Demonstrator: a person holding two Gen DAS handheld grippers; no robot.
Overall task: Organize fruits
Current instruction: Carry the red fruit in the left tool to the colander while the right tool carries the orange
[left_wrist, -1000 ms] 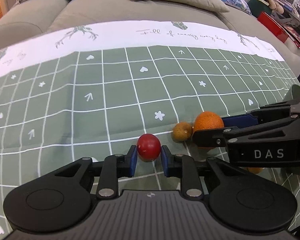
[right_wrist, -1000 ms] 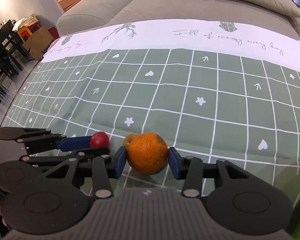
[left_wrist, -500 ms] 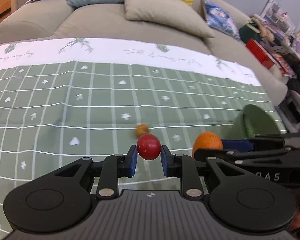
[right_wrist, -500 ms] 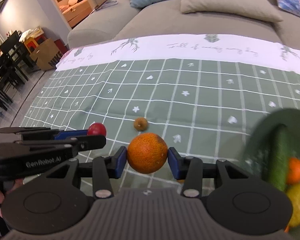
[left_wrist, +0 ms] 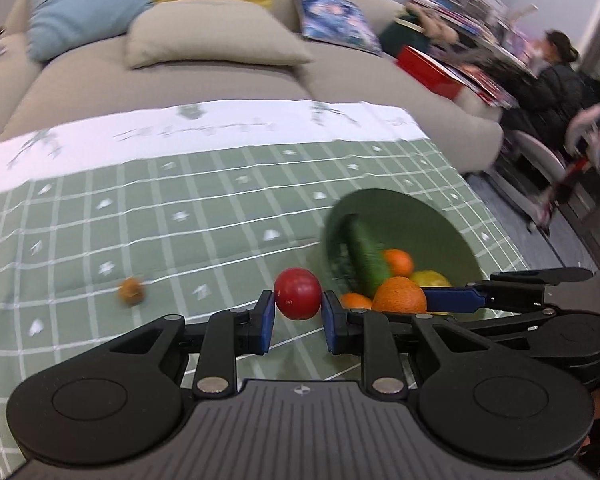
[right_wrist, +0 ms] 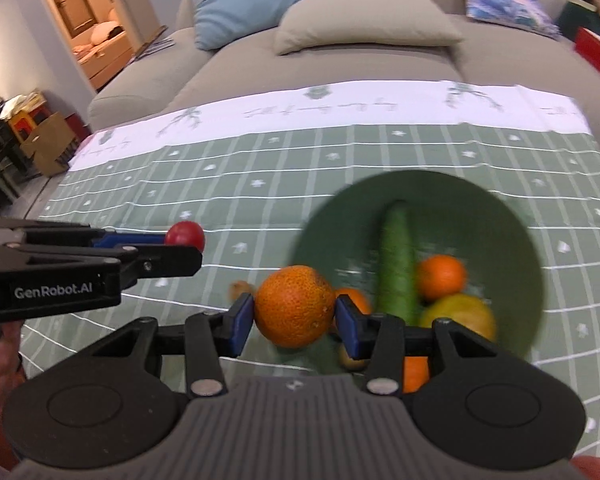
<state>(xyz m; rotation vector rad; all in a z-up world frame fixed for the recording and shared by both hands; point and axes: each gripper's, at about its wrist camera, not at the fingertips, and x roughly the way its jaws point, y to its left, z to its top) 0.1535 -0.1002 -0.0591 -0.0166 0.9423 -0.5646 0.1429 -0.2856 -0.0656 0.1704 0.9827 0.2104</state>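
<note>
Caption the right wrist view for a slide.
Right gripper carries an orange toward the green bowl of produce; left gripper alongside holds a red fruit.

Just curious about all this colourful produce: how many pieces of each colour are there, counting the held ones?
Red: 1, red fruit, held
Orange: 4, big orange held, plus 3 mandarins in the bowl
Green: 1, cucumber
Yellow: 1, yellow fruit
Brown: 1, brown fruit on the cloth
Total: 8 visible; more may be hidden.

Both loaded claws now near green bowl [right_wrist: 512,216].
</note>
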